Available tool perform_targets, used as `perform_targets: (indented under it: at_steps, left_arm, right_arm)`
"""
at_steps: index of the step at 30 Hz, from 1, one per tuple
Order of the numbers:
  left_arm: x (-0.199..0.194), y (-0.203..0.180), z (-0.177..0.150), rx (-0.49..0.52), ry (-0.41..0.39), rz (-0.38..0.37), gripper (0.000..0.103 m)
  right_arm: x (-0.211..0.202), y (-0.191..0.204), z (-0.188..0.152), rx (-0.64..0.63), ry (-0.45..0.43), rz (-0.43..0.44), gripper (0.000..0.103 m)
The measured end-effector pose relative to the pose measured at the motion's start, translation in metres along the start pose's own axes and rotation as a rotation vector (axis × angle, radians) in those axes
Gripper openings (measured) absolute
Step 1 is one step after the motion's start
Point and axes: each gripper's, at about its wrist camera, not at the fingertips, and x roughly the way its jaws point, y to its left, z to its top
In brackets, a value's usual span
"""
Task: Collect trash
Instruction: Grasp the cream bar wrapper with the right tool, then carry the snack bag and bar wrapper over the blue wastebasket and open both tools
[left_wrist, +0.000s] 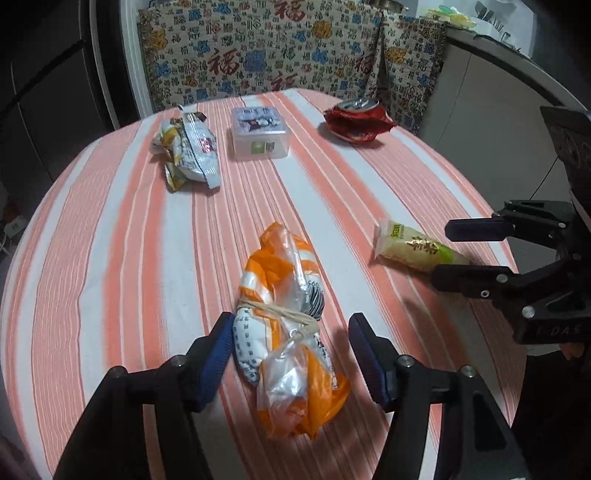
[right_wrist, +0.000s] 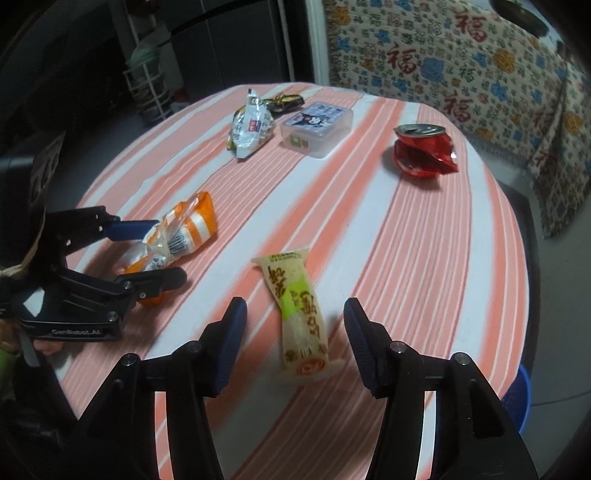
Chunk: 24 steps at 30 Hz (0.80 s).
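Between my left gripper (left_wrist: 290, 354) lies an orange-and-white plastic bag (left_wrist: 291, 343), crumpled and tied round the middle with string; the jaws stand apart around it, the left pad just at its side, the right pad clear. My right gripper (right_wrist: 293, 343) is likewise parted around a pale yellow-green snack packet (right_wrist: 301, 317) printed with Chinese characters I cannot read; neither pad touches it. At twelve o'clock from the left gripper sits a clear plastic box (left_wrist: 260, 133) with a cartoon lid, a silvery wrapper bundle (left_wrist: 188, 151) at eleven, a crushed red can (left_wrist: 356, 120) at one. "GenRobot.AI" reads on the left gripper's body in the right view. The striped tablecloth (left_wrist: 110, 258) is bare between items; its rounded edge lies close on the right.
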Motion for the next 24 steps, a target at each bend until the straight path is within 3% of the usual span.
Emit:
perform_targets:
  at_steps: [1,2,3,13,24]
  left_arm:
    - [0.002,-0.001,0.000,0.007,0.003,0.007,0.053]
    - [0.002,-0.002,-0.001,0.016,0.000,0.022,0.045]
    - [0.001,-0.002,-0.001,0.019,-0.002,0.020,0.045]
    - [-0.029,-0.033,0.002,0.010,-0.077,-0.067,0.044]
    - [-0.016,-0.108,0.014,0.037,-0.072,-0.153,0.044]
  right_arm:
    - [0.004,0.001,0.001,-0.004,0.008,-0.005,0.054]
    - [0.008,0.001,0.001,-0.002,0.015,-0.006,0.035]
    - [0.009,0.000,0.001,0.010,0.016,-0.005,0.013]
    - [-0.041,-0.035,-0.019,0.229,-0.133,0.102,0.012]
    - [-0.074,-0.086,-0.053,0.390,-0.182,0.084,0.012]
